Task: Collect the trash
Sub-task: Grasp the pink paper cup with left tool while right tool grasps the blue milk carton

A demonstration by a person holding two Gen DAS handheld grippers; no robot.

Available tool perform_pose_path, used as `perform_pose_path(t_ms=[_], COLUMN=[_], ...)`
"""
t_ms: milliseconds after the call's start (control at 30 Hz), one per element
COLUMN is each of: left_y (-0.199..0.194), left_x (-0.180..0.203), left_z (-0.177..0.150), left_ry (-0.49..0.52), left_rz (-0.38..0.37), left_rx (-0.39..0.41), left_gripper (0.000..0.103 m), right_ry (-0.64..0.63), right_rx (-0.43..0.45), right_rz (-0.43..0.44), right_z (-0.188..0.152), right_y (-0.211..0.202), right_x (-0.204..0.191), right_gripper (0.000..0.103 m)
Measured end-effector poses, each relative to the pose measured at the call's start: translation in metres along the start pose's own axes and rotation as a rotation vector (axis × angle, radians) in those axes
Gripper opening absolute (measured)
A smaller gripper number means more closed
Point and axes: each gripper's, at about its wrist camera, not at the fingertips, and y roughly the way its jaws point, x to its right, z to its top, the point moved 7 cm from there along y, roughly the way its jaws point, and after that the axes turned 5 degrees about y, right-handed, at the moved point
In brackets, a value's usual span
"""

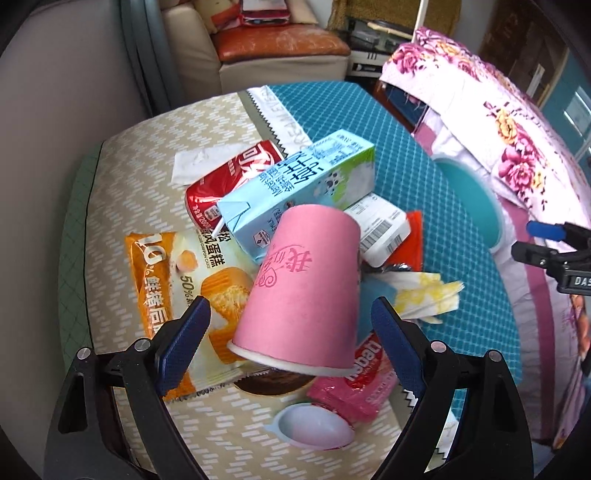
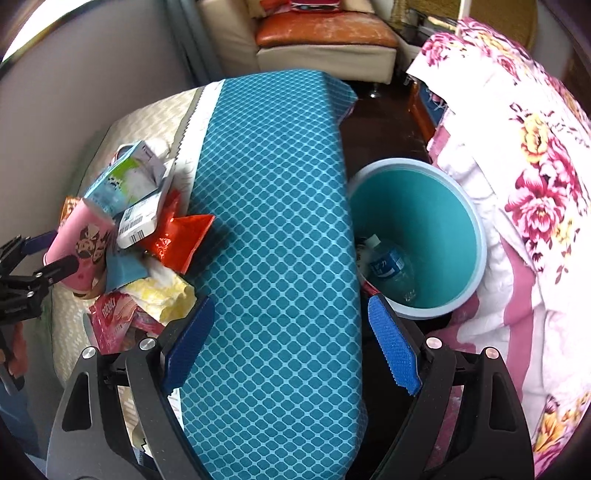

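Observation:
A pile of trash lies on the table. On top is a pink paper cup [image 1: 306, 291], tipped over with its rim toward me. My left gripper [image 1: 291, 321] straddles it, open, its pads clear of the cup's sides. Behind it lie a blue milk carton [image 1: 295, 188], a red can [image 1: 229, 177], an orange cake wrapper [image 1: 184, 273], a white barcode pack [image 1: 384, 229] and a pink wrapper [image 1: 362, 380]. My right gripper [image 2: 291, 314] is open and empty over the teal cloth [image 2: 273, 184]. To its right on the floor stands a teal bin [image 2: 424, 199] holding a plastic bottle [image 2: 391, 266].
A floral quilt [image 2: 535, 166] crowds the bin's right side. A sofa with an orange cushion [image 2: 325, 29] stands beyond the table. A yellow-white napkin [image 1: 424, 295], a red wrapper [image 2: 177, 240] and a small white tub [image 1: 314, 424] lie in the pile. A grey wall borders the table's left.

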Motion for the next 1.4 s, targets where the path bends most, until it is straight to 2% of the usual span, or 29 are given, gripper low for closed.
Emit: perform_pose_path(t_ms=[367,400,433,533,633,833,933,1067,1133,1233,1400], left_y=[0.025,0.026,0.025,0.019,0.002,-0.031,-0.038,-0.047,-0.047,-0.044,-0.031], left_x=[0.003,0.003,0.003,0.003,-0.001,-0.030,-0.050,-0.070,-0.076,-0.087,-0.111], left_z=[-0.003,-0.003,-0.004,-0.005,-0.003,0.004,0.007,0.011,0.013,0.013,0.009], left_ry=[0.027,0.026,0.028,0.019,0.010,-0.027,-0.067,-0.108,-0.135,-0.159,-0.216], left_rz=[-0.028,-0.031,-0.036,-0.050,-0.062,-0.052,-0.059,-0.090,-0.118,-0.117,-0.113], left_rx=[-0.033,-0.029,-0.017,0.004,0.038,0.105,0.117,0.146,0.152,0.158,0.144], left_gripper=[0.089,0.085,0.067,0.062,0.061,0.062,0.062,0.062,0.062,0.062,0.062], right_ry=[-0.071,-0.078,-0.095,-0.148,-0.223,-0.484,-0.636,-0.842,-0.925,-1.047,-1.166], right_rx=[-0.025,-0.025,-0.025,-0.025,-0.033,-0.003,-0.001,-0.048,-0.073,-0.123,-0.191], right_rz=[-0.037,-0.039,-0.044,-0.060,-0.069,-0.075,-0.045,-0.024,-0.017,0.006,0.039], right_z=[0.006,0.006,0.007,0.011,0.017,0.043,0.054,0.066,0.070,0.073,0.075], right_y=[0.003,0.003,0.004,0.004,0.006,0.002,0.002,0.014,0.023,0.039,0.064], right_x=[-0.013,-0.013,-0.016,-0.026,-0.040,-0.090,-0.124,-0.166,-0.184,-0.212,-0.239], right_gripper=[0.081,0.081,0.081,0.081,0.081,0.081,0.081,0.081,0.074,0.070,0.070])
